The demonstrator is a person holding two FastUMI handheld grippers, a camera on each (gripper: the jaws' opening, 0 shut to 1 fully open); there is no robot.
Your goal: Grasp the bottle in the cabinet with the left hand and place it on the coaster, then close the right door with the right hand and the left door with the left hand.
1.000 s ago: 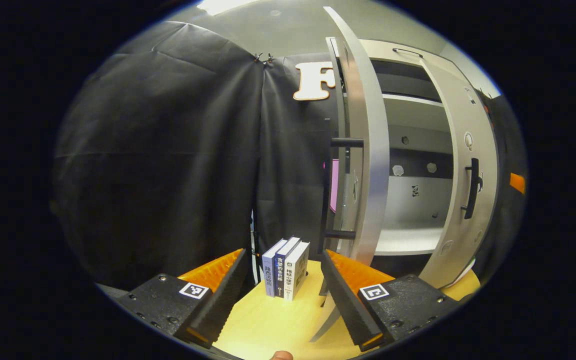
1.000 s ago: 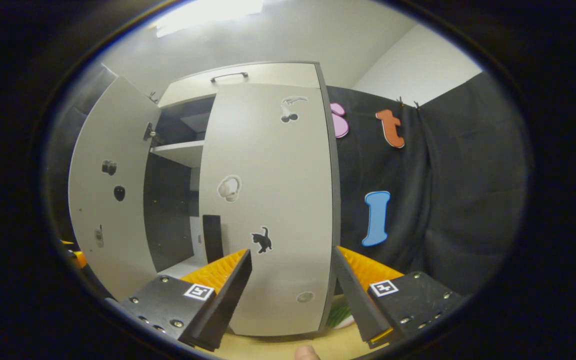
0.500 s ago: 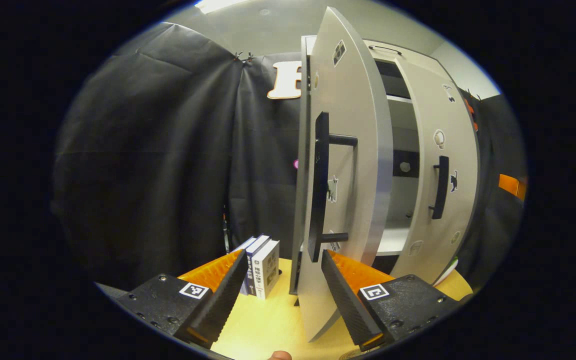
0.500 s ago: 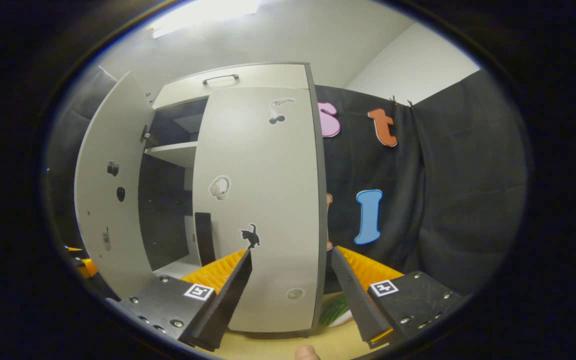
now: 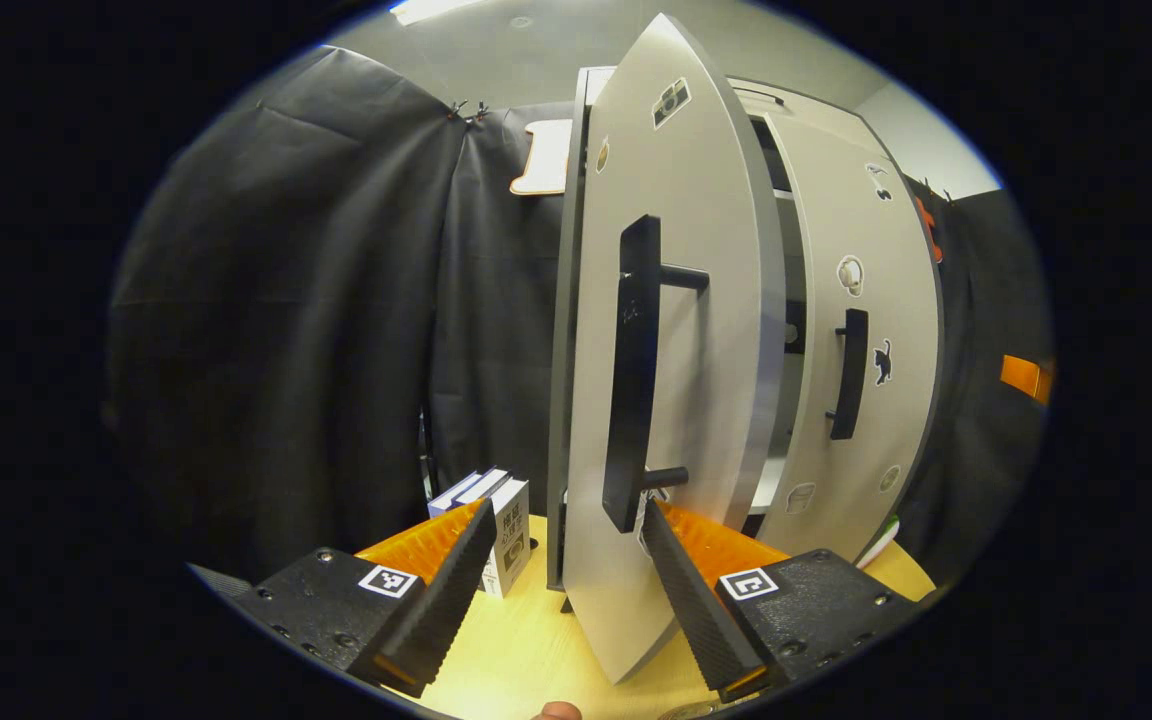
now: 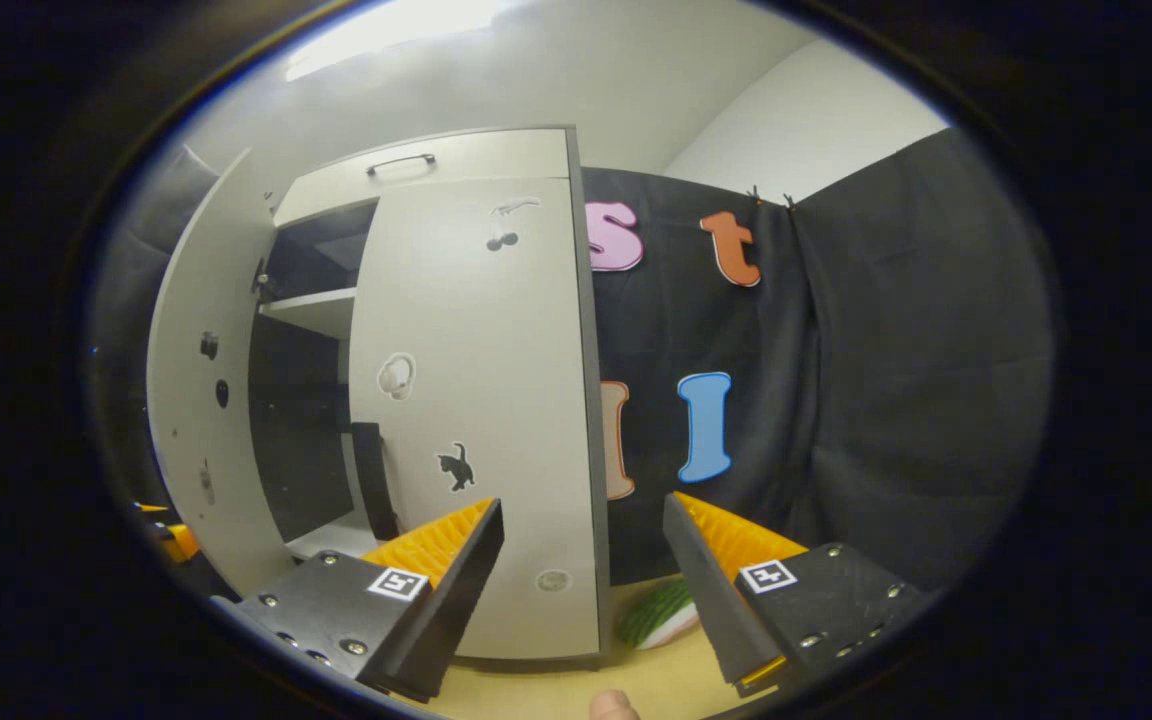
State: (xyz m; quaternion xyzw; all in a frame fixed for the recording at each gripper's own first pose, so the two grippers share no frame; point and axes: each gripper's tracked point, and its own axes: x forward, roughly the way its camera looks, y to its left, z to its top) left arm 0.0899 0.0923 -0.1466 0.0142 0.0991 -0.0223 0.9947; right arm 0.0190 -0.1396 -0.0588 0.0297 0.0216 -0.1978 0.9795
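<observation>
The left door (image 5: 676, 380) was the thing in play: part-swung, a narrow dark gap left between it and the right door (image 5: 861, 340), which looked shut or nearly so, flush against the cabinet (image 6: 456, 165). The left gripper (image 5: 566, 585) sat low against the door's bottom edge, jaws spread and gripping nothing, I'd guess so one finger could just shove the panel rather than grab the handle (image 5: 631, 370). The right gripper (image 6: 581, 590) hung in front of its door, also spread and empty, probably done with its bit. Couldn't make out the bottle or coaster, so can't say where they sat. Some books (image 5: 496, 515) stood on the table (image 5: 526, 650) left of the cabinet, well out of the door's swing.
</observation>
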